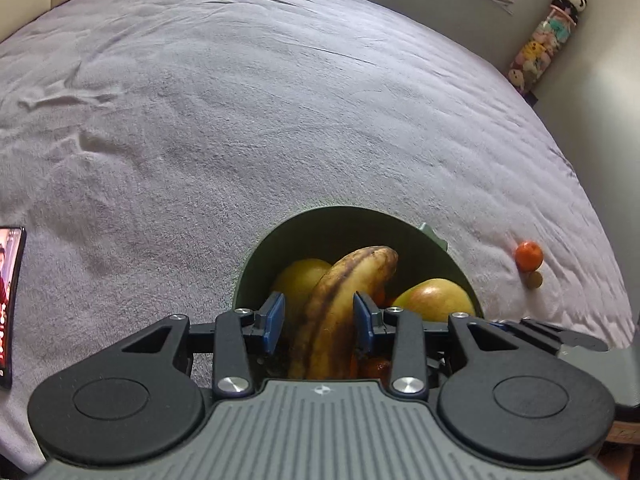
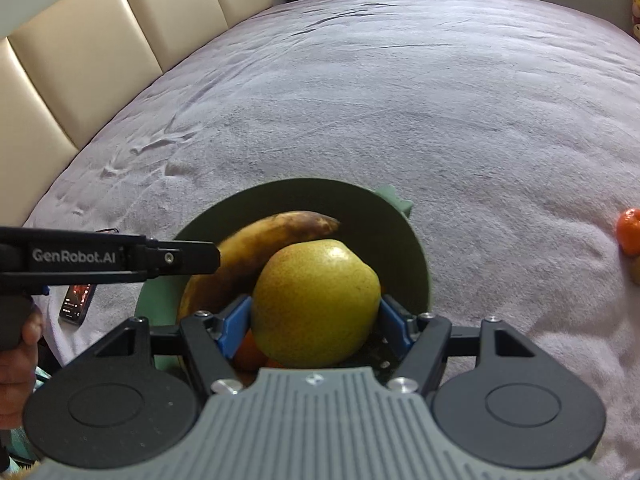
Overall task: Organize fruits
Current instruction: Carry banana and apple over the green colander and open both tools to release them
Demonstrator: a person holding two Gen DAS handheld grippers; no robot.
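A dark green bowl sits on the grey bedspread and holds a brown-spotted banana, a yellow fruit, a yellow-red apple and small orange fruits. My left gripper is shut on the banana over the bowl. In the right wrist view my right gripper is shut on a yellow-green pear above the bowl, with the banana behind it. The left gripper's body reaches in from the left. A tangerine lies on the bed to the right.
A small brownish fruit lies by the tangerine, which also shows in the right wrist view. A phone lies on the bed at the left. A padded headboard runs along the left. A column of plush toys stands in the far right corner.
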